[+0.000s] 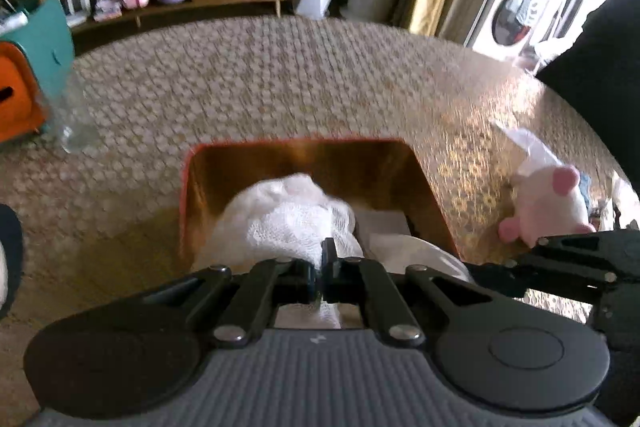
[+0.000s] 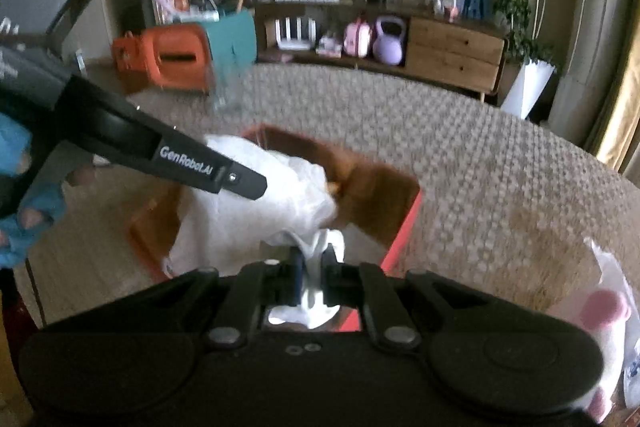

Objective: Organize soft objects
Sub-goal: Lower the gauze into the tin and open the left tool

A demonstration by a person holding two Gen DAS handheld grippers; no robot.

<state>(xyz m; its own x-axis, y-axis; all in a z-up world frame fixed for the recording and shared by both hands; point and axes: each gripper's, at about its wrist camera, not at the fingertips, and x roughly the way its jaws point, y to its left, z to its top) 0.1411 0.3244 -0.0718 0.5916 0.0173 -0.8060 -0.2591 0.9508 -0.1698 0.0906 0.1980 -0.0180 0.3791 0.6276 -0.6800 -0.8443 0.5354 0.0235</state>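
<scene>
A white lacy cloth (image 1: 288,219) hangs over an open orange box (image 1: 200,167) on the woven table. My left gripper (image 1: 320,267) is shut on the cloth's near edge. My right gripper (image 2: 314,259) is shut on another bunch of the same white cloth (image 2: 248,211) above the box (image 2: 400,227). The left gripper's arm (image 2: 208,171) crosses the right wrist view from the left. A white and pink plush toy (image 1: 548,203) lies on the table right of the box; it also shows in the right wrist view (image 2: 608,323).
A clear glass jar (image 1: 76,119) stands at the table's far left. An orange and teal bin (image 2: 188,55) sits beyond it. A wooden sideboard (image 2: 452,47) with a purple kettlebell (image 2: 388,39) lines the back wall. The table (image 2: 480,155) is round.
</scene>
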